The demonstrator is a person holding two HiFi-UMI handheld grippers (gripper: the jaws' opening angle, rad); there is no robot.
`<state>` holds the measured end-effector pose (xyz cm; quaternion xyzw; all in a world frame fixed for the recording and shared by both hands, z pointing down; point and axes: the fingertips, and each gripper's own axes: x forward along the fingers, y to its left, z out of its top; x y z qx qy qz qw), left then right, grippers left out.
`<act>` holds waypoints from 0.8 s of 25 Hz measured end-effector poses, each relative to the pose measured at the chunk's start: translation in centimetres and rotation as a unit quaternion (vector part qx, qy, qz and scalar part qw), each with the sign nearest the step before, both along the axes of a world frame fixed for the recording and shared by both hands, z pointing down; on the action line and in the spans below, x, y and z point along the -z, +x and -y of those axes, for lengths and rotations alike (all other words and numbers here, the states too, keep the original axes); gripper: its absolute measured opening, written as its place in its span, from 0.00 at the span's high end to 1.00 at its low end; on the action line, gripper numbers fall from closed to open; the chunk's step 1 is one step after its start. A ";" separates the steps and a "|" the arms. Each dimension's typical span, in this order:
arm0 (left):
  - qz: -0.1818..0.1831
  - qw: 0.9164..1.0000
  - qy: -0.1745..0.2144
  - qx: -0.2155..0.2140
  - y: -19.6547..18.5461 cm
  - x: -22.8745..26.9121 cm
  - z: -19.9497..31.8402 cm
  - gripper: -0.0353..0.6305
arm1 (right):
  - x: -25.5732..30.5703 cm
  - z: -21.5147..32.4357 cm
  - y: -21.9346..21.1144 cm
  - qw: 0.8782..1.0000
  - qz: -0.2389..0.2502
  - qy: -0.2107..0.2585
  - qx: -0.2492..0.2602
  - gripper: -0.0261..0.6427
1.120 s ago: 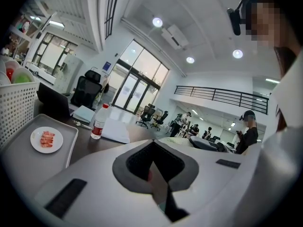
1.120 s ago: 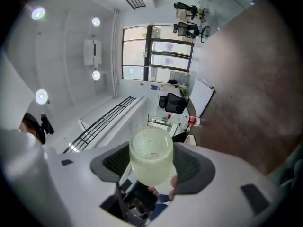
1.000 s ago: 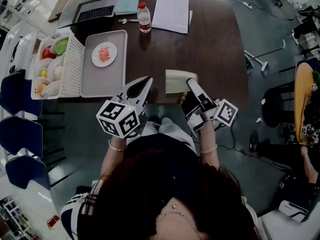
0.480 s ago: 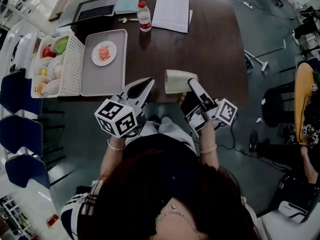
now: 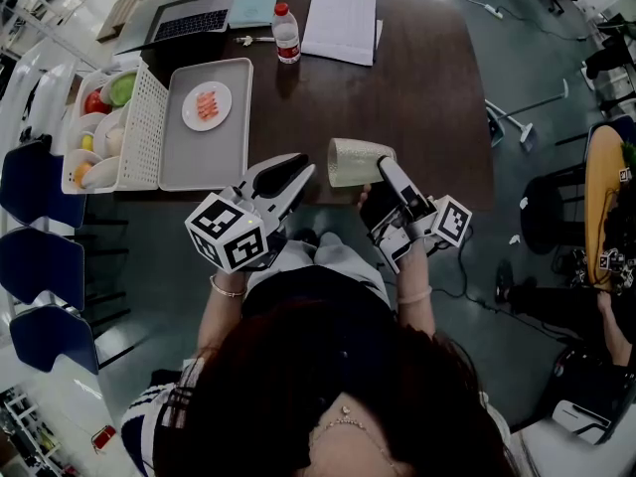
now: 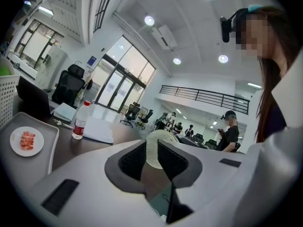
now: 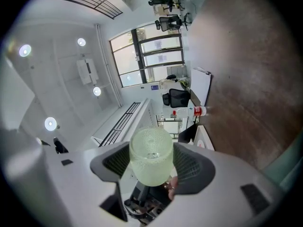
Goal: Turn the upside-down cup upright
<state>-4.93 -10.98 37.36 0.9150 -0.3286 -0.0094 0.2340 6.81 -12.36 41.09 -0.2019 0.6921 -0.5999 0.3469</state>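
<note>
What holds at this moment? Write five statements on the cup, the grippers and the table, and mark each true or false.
1. The right gripper is clamped on the pale green cup. True.
2. The cup stands upright on the table. False: it lies on its side in the gripper, over the table's near edge.
3. The left gripper grips the cup too. False: its jaws have just been opening a little and hold nothing; the cup only shows beyond them.
4. A water bottle with a red cap stands at the table's far side. True.
5. The white tray is bare. False: a small plate of pink food sits on it.
</note>
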 end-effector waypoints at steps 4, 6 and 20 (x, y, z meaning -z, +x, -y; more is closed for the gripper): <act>-0.003 1.000 0.012 -0.021 0.4 0.5 -0.3 0.82 | 0.0 -0.1 0.0 1.000 0.004 0.000 0.002 0.52; -0.003 0.999 0.018 -0.030 0.7 0.7 -0.5 0.80 | 0.0 -0.1 0.1 1.000 0.007 0.000 0.002 0.52; 0.008 0.995 0.022 -0.098 2.8 0.6 -1.8 0.47 | 0.2 -0.5 -0.6 0.999 0.024 0.005 0.022 0.52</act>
